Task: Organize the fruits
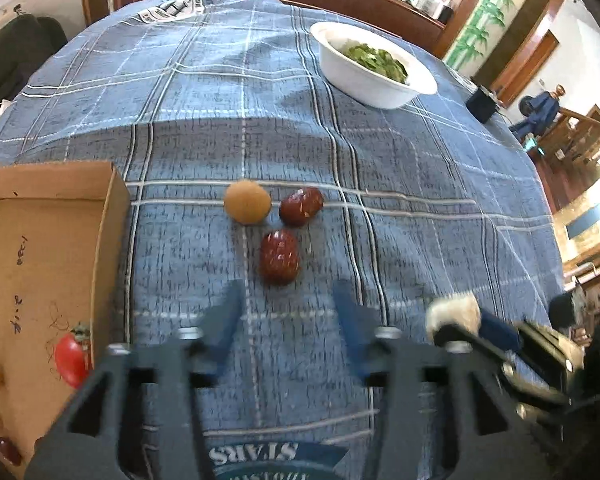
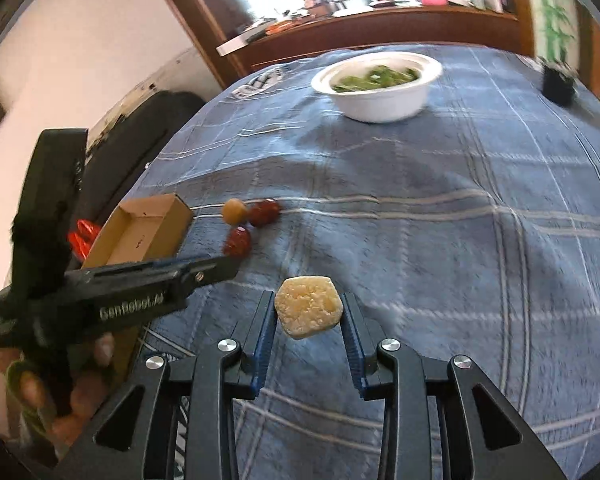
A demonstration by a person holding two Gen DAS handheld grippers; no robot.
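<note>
On the blue plaid cloth lie a tan round fruit [image 1: 247, 202] and two dark red dates [image 1: 301, 206] [image 1: 279, 255]; they also show in the right wrist view [image 2: 234, 210] [image 2: 263, 212] [image 2: 237, 241]. My left gripper [image 1: 288, 312] is open and empty, just short of the nearer date. My right gripper [image 2: 309, 314] is shut on a pale yellow hexagonal piece [image 2: 309, 306] held above the cloth; it also shows in the left wrist view [image 1: 454, 314]. A cardboard box [image 1: 40, 264] at the left holds a red tomato [image 1: 71, 358] and other small fruits.
A white bowl of green leaves [image 1: 374, 66] stands at the far side of the table. A small black object [image 1: 481, 103] sits near the right edge. A dark sofa lies beyond the table's left edge.
</note>
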